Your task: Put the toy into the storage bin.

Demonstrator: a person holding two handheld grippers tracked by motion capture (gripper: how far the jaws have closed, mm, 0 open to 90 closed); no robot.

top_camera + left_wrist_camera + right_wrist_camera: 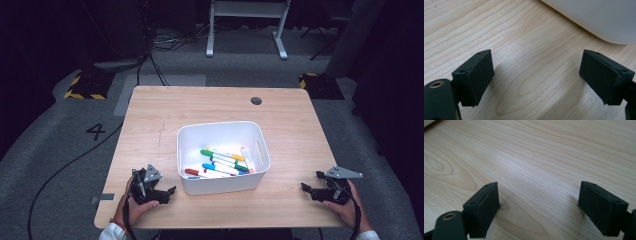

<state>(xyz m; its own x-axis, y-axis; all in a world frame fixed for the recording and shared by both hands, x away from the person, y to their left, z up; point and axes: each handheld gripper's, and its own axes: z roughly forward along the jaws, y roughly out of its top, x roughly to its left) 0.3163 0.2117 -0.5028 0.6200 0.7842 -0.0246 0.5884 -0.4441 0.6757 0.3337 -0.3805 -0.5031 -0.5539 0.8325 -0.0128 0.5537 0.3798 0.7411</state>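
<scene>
Tabletop [150, 115]; bin [599, 17] cut off, upper right

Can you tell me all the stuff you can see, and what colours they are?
Table: one, light wood, middle of the room.
Bin: one, white, on the table's near half.
Markers: several, white with green, blue, red, orange caps, lying inside the bin.
Hole cover: one, dark, round, far right part of the table.
White frame: one, on the floor beyond the table.
Left tongs: black, open, left of the bin, holding nothing.
Right tongs: black, open, right of the bin, holding nothing.
</scene>
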